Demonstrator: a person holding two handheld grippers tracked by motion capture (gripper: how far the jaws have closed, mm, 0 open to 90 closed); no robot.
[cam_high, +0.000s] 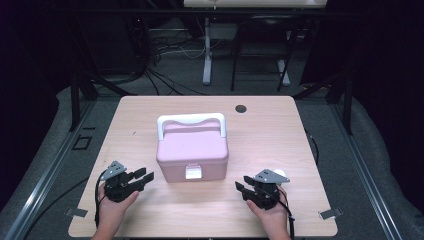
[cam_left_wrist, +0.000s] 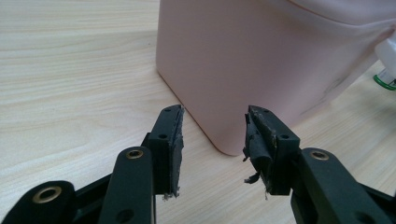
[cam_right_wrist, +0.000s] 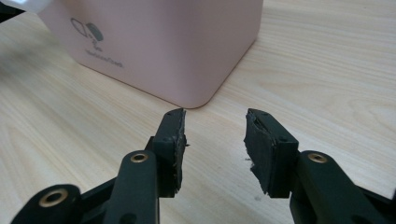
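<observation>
Both grippers hold nothing, jaws spread wide. The left gripper (cam_high: 141, 177) sits near the front left corner of the one pink box (cam_high: 192, 149); the right gripper (cam_high: 243, 186) near its front right corner. The box stands mid-table (cam_high: 280, 130), lid closed under a white handle (cam_high: 191, 120), contents hidden.

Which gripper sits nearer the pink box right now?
Left. The left gripper lies just off the pink box at its near-left corner; the right gripper waits slightly farther off its near-right corner.
</observation>
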